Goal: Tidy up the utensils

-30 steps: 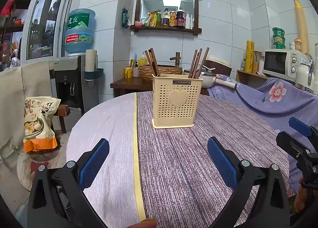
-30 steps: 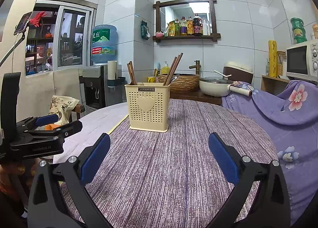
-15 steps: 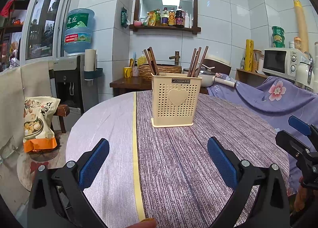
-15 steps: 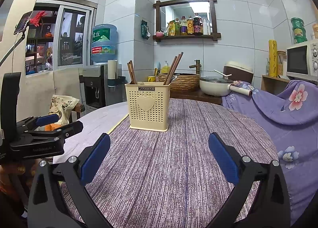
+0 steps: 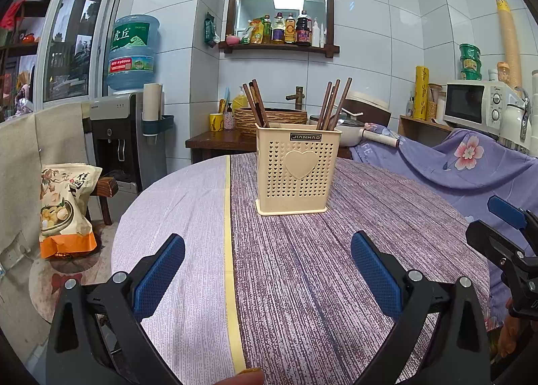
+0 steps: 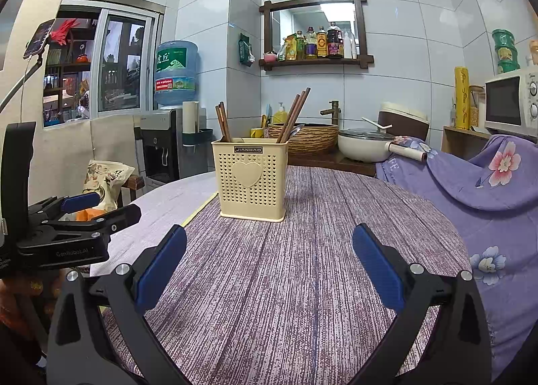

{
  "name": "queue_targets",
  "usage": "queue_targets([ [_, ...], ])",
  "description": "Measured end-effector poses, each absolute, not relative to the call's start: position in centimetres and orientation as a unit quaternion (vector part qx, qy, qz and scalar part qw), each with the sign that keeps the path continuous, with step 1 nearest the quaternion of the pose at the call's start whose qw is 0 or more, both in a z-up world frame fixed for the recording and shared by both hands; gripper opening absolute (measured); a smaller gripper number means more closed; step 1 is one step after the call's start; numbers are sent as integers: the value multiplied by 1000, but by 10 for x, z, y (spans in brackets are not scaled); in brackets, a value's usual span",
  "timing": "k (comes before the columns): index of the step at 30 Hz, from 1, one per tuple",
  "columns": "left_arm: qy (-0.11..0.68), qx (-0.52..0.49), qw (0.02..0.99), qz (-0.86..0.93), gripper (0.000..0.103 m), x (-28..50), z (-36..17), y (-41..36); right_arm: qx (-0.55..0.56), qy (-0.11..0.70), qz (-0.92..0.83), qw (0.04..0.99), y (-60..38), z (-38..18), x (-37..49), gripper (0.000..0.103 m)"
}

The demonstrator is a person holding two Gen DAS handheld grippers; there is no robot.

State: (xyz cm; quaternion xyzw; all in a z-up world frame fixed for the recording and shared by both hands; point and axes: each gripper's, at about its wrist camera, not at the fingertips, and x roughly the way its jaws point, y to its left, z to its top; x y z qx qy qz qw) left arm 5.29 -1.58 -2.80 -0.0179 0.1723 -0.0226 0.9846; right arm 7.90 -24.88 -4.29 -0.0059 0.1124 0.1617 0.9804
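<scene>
Chopsticks (image 5: 257, 102) of dark wood stand sorted in the cream perforated plastic holder (image 5: 296, 170); a spoon seems tucked inside. Both hand-held grippers, left (image 5: 267, 275) and right (image 6: 269, 267), gape empty over the bare purple-clothed surface (image 6: 302, 284), so little looks left.

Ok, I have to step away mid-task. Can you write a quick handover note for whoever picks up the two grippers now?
Left gripper: jaws open, empty, above the table.
Right gripper: jaws open, empty, also above the table.
Utensil holder: upright mid-table, beyond both grippers. Chopsticks stand in two bunches, one at its left side, one at its right; a spoon shows beside the right bunch.
Done: no loose utensils visible on the table.
Left: nothing obvious; check outside the views.
</scene>
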Motion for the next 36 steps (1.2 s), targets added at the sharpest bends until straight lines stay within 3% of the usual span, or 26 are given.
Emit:
queue_targets([
  [36, 177, -11, 984, -28, 97, 54, -28, -12, -5, 116, 165, 979, -253, -46, 80, 97],
])
